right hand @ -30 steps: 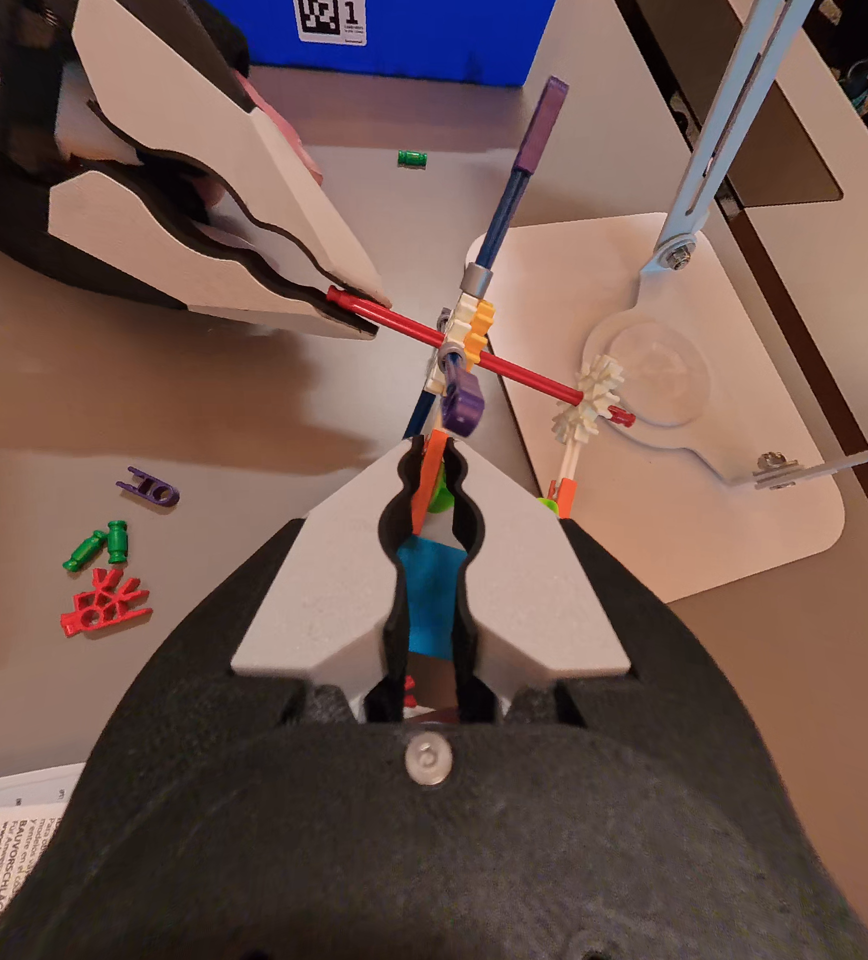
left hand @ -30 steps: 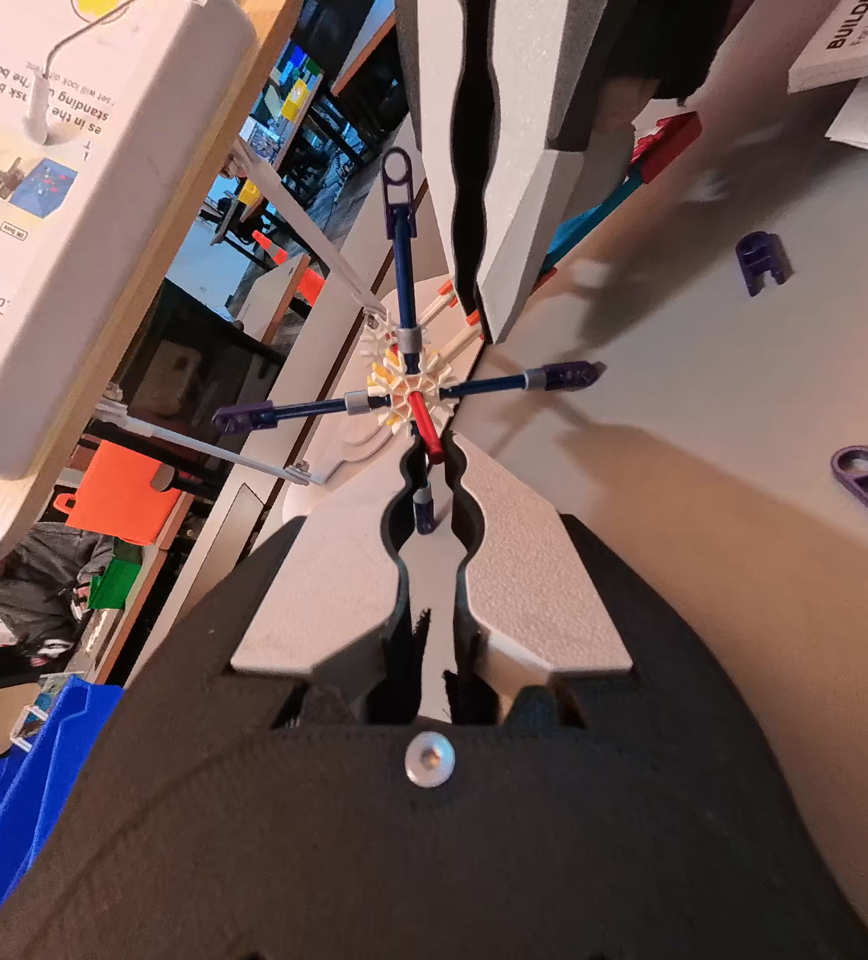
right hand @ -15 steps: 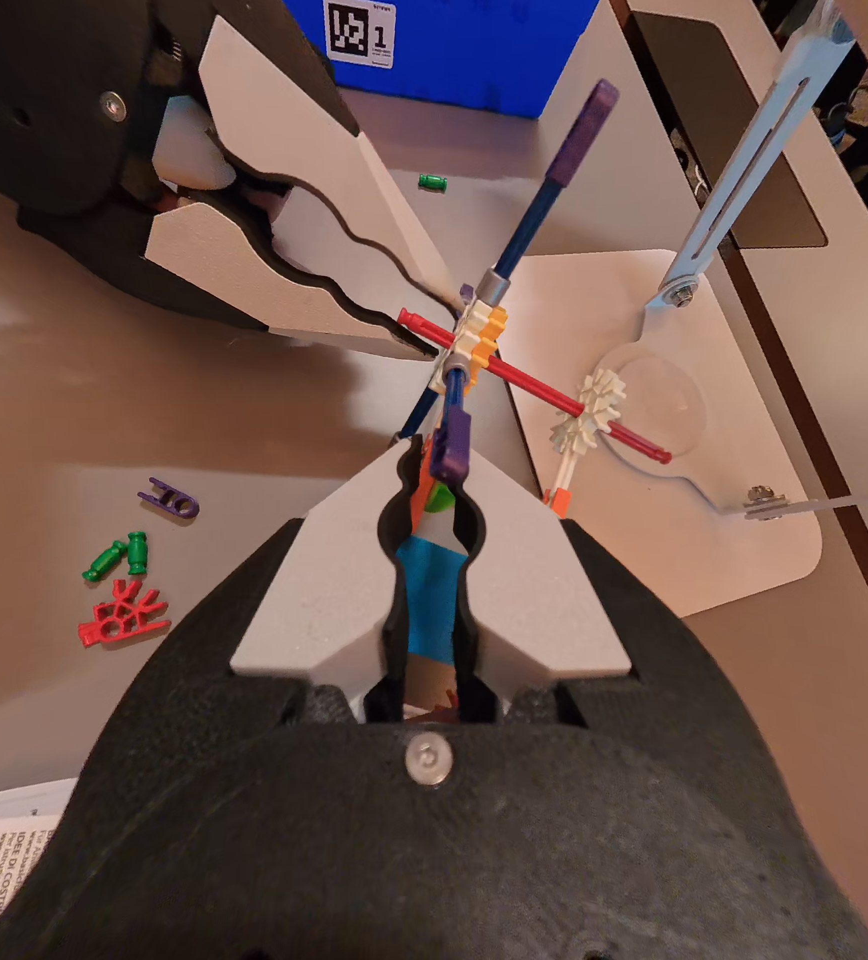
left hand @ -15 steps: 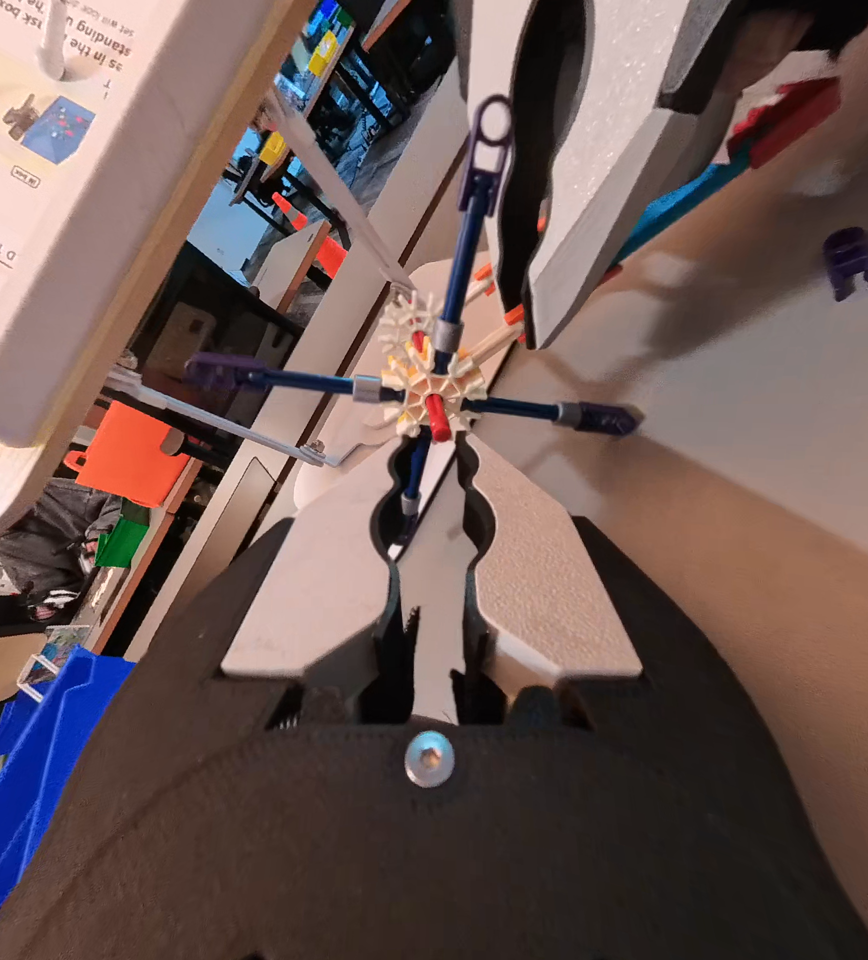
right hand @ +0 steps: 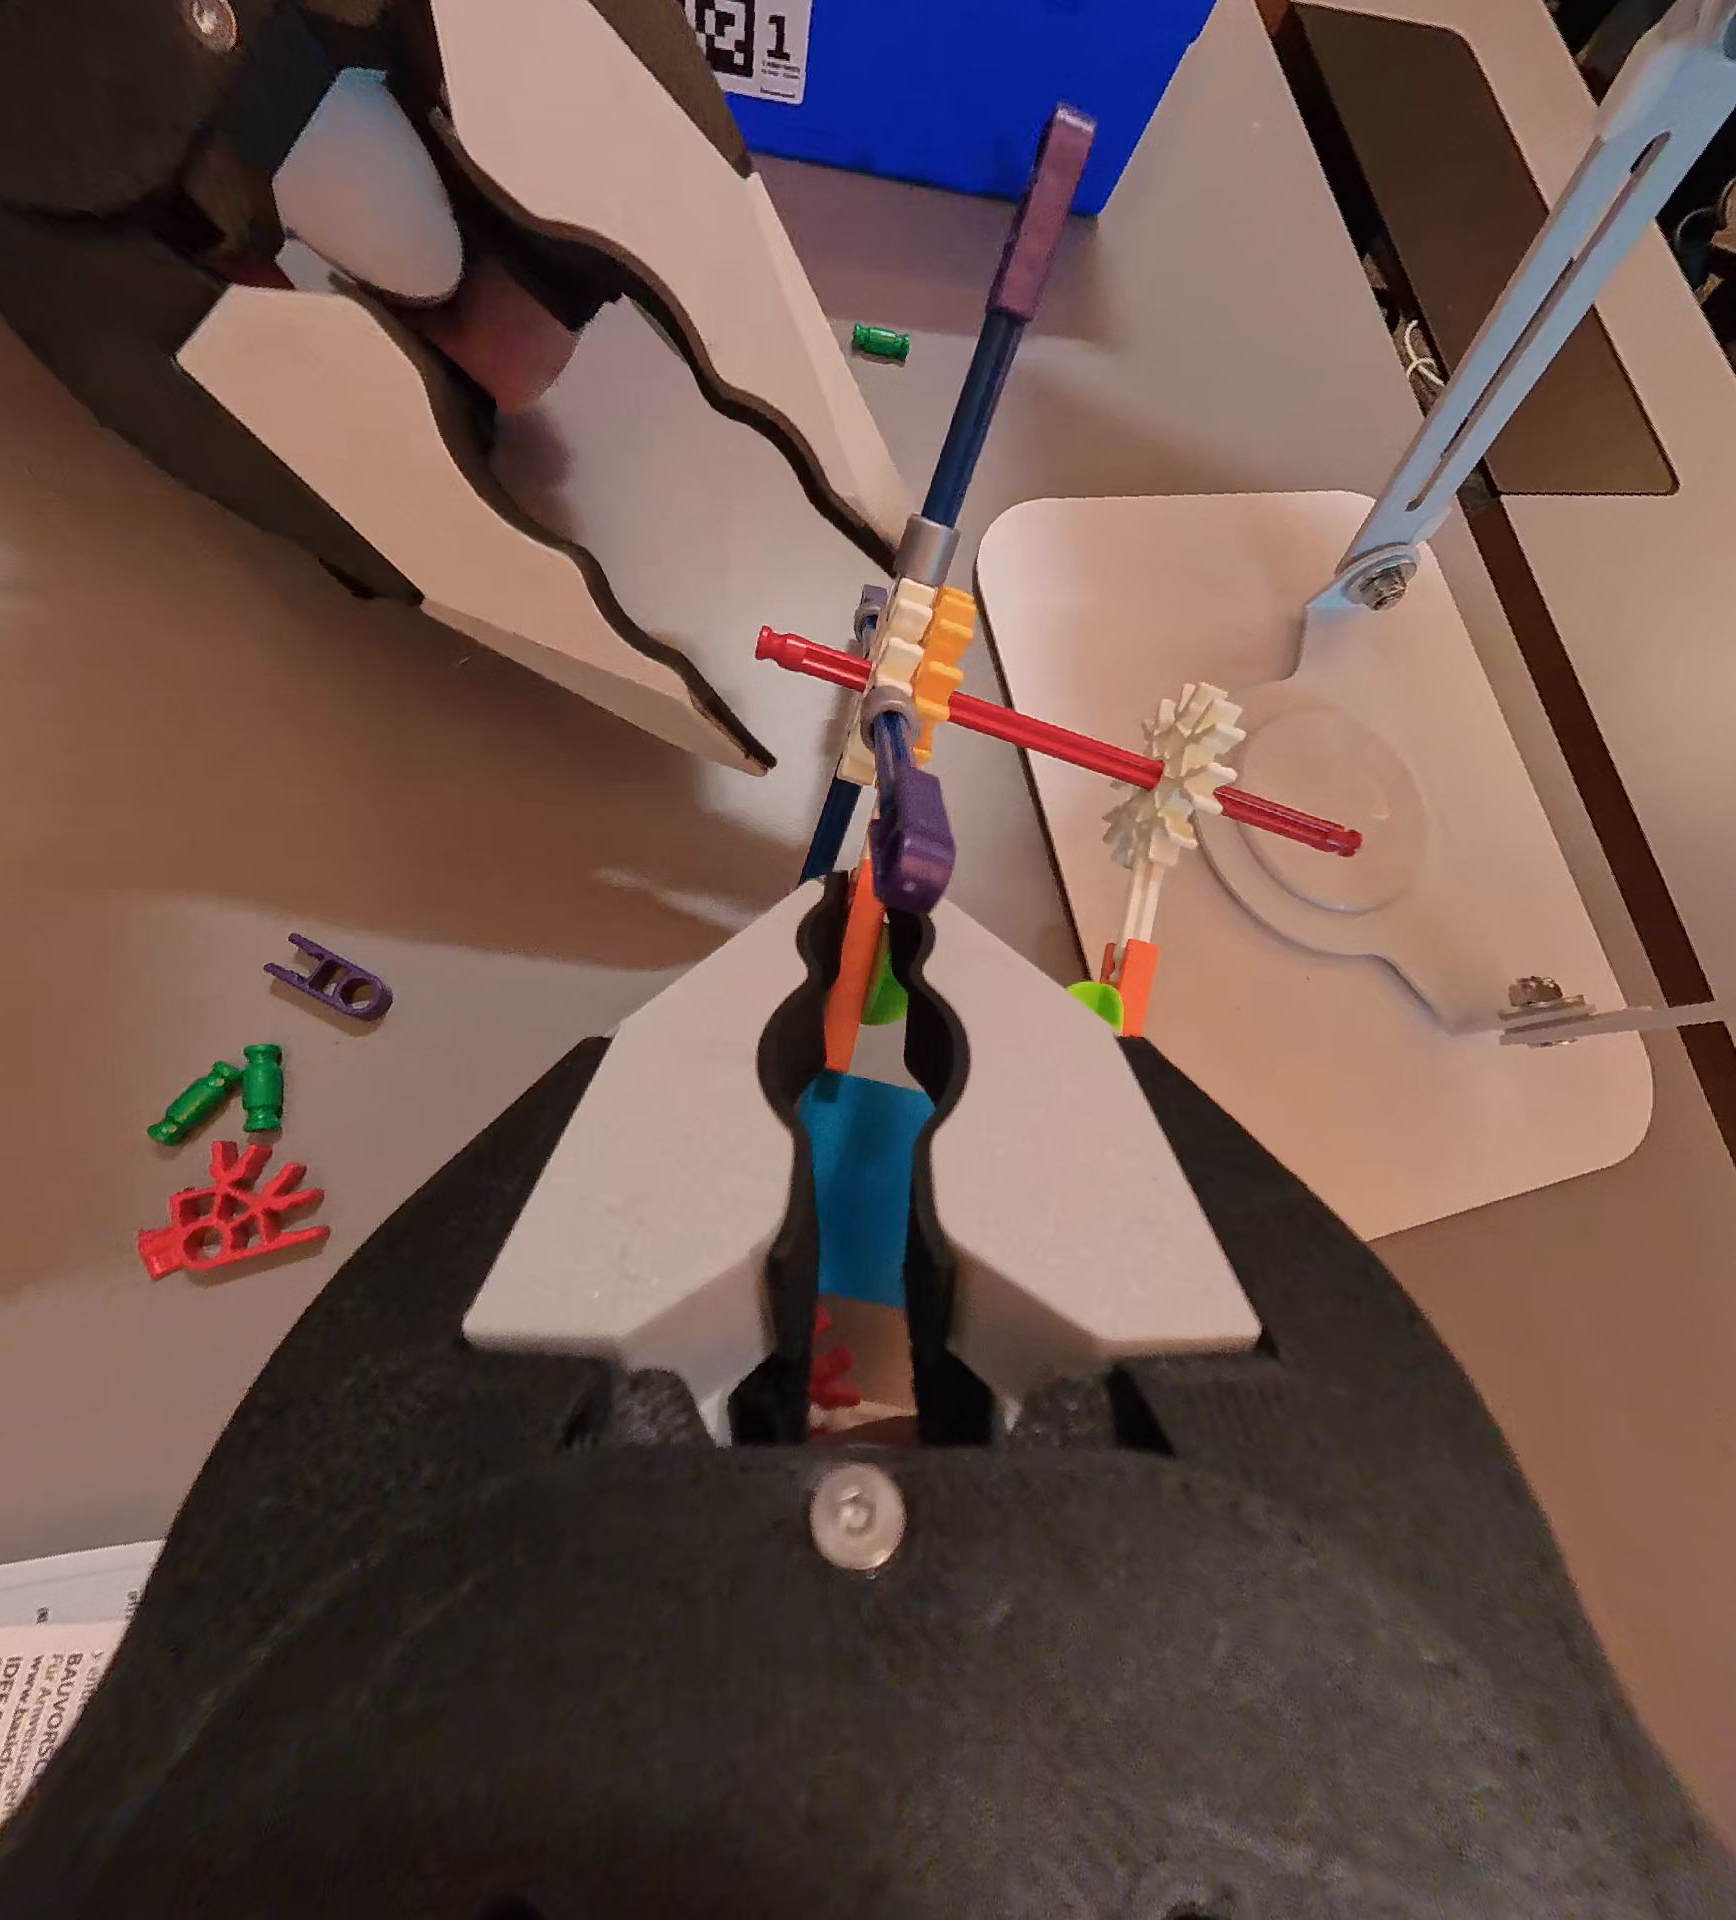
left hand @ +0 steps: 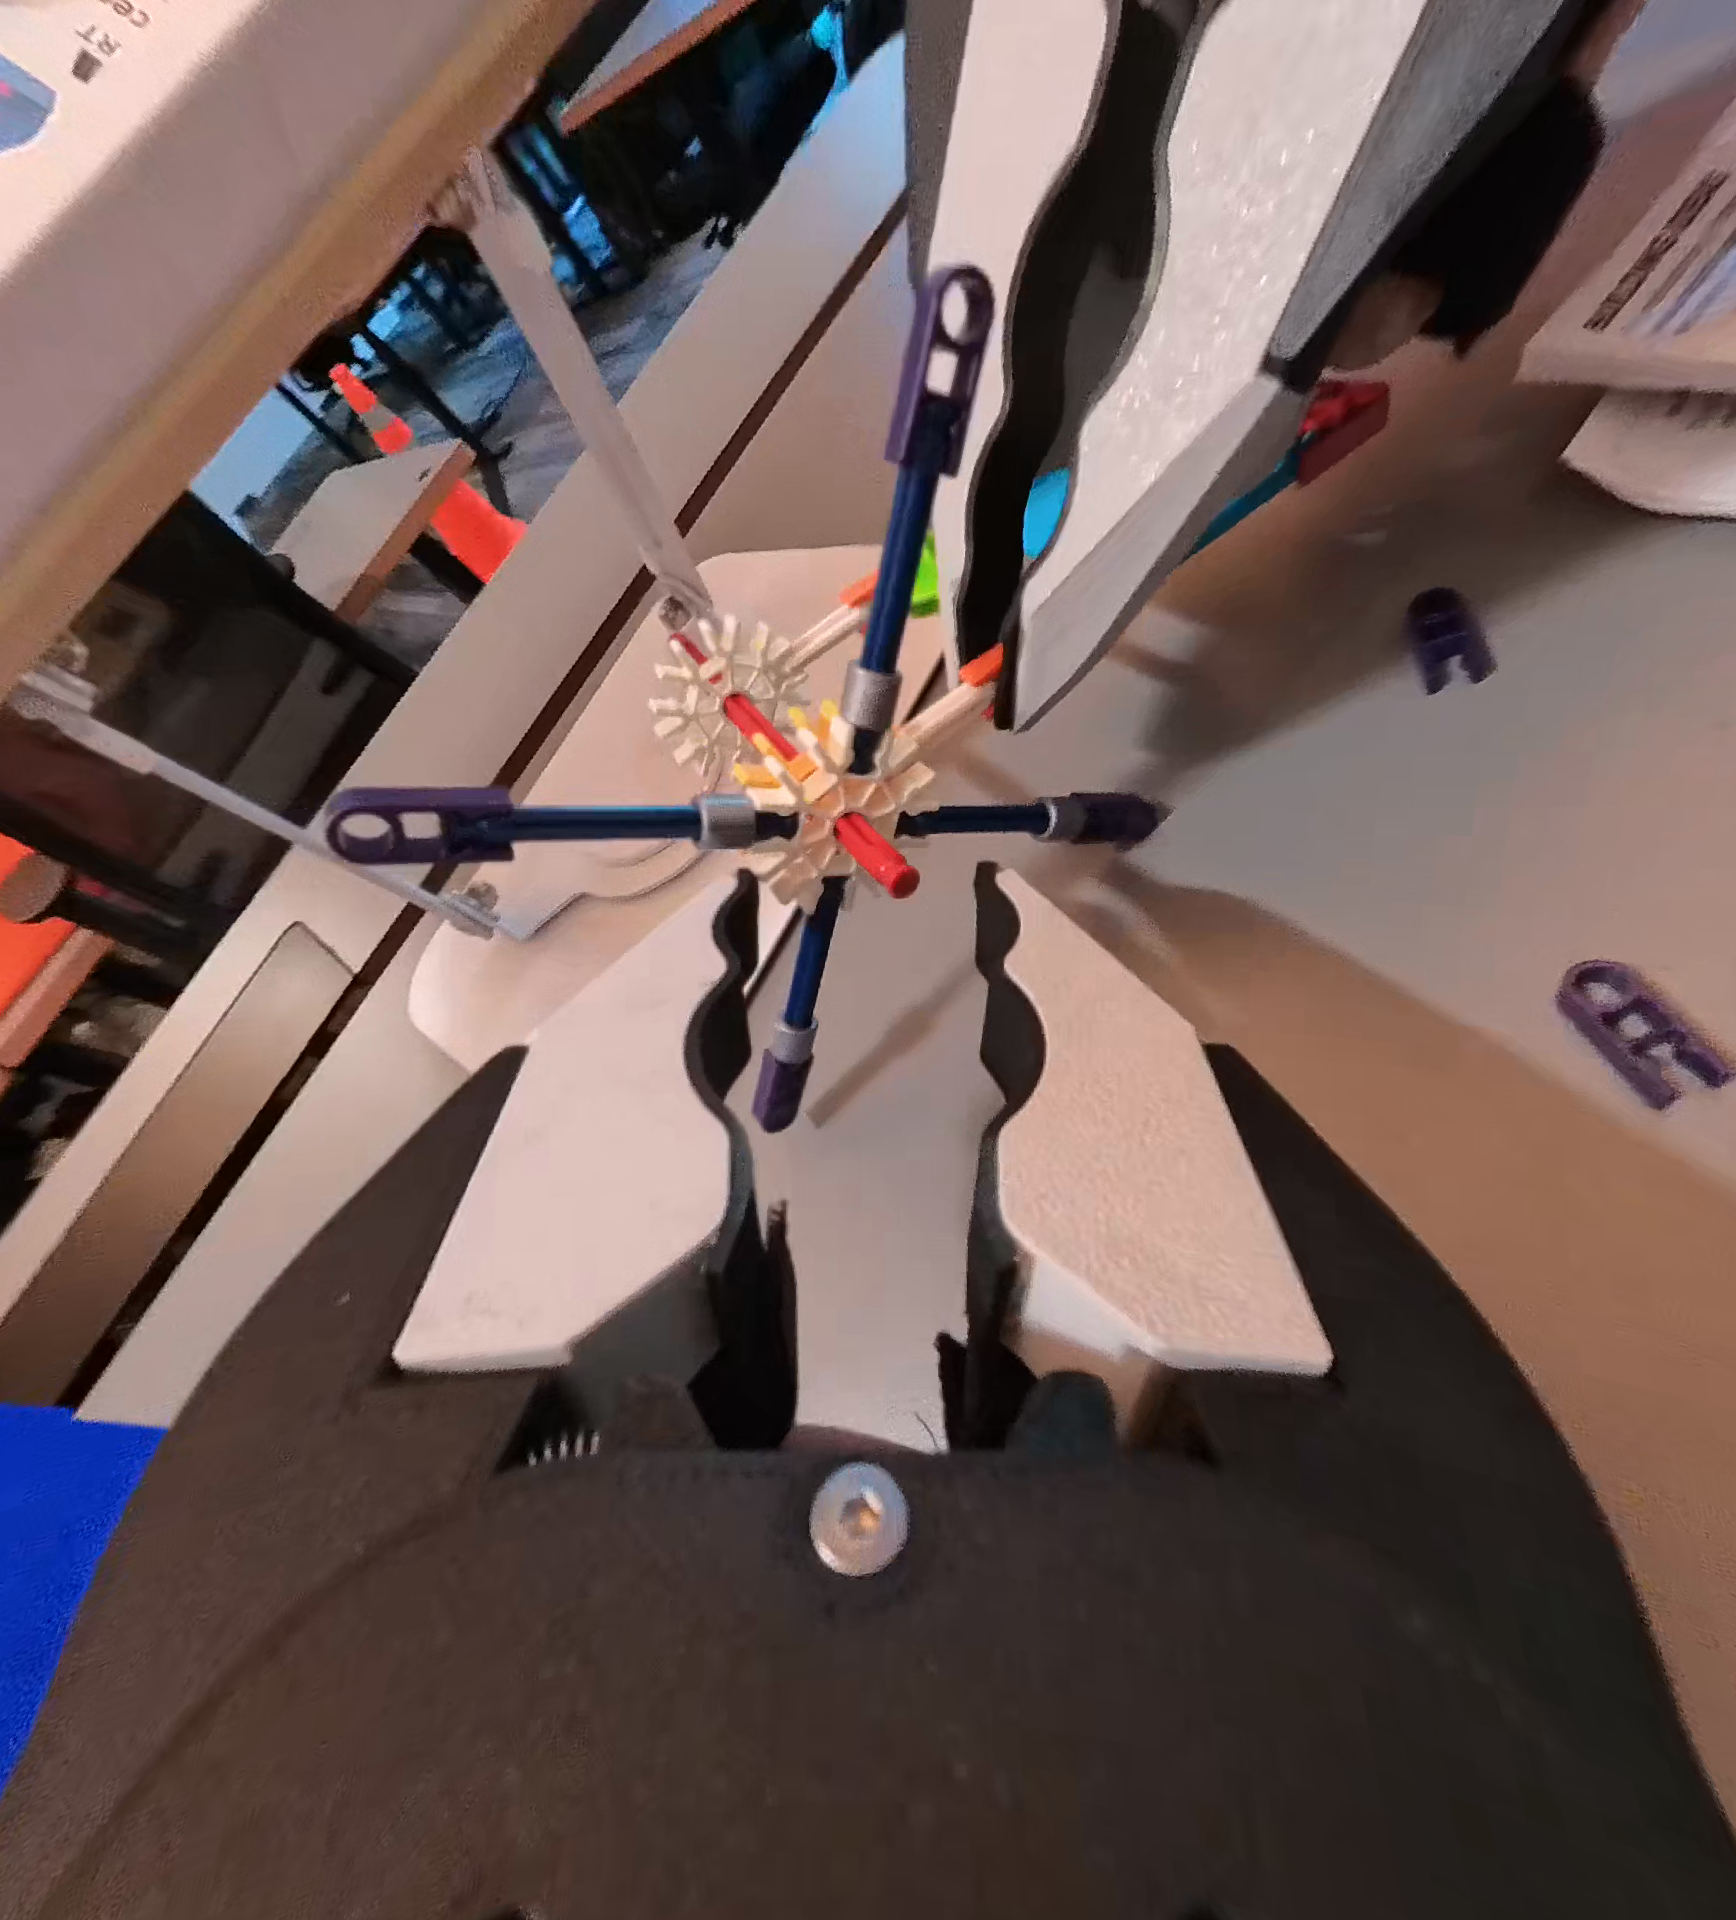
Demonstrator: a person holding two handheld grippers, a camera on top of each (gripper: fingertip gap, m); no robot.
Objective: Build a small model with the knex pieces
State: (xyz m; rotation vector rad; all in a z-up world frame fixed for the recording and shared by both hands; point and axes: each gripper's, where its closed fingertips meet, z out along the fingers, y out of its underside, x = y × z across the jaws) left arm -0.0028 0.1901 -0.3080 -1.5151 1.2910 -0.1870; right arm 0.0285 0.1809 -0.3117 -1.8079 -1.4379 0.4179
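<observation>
A toy rod-and-connector windmill has a white and orange hub (right hand: 911, 675) on a red rod (right hand: 1051, 743), with blue spokes tipped in purple (left hand: 407, 826). A second white connector (right hand: 1176, 774) sits farther along the rod. My right gripper (right hand: 879, 904) is shut on the model's orange and blue base part (right hand: 856, 1039) and holds it up. My left gripper (left hand: 864, 891) is open. The red rod's free end (left hand: 890, 878) lies between its tips, touching neither. The left gripper also shows in the right wrist view (right hand: 822, 665), and the right gripper in the left wrist view (left hand: 999, 675).
Loose on the grey table are a purple clip (right hand: 334, 982), green pieces (right hand: 220, 1101) and a red connector (right hand: 230, 1216). A blue bin (right hand: 947, 94) stands behind. A white plate with metal brackets (right hand: 1311, 1039) lies right. A booklet (right hand: 12, 1704) lies at front left. Tip to tip, the grippers are about 4 cm apart.
My left gripper was shut on the red rod's end, slid along it toward the hub, then opened and let go. The right gripper kept its hold.
</observation>
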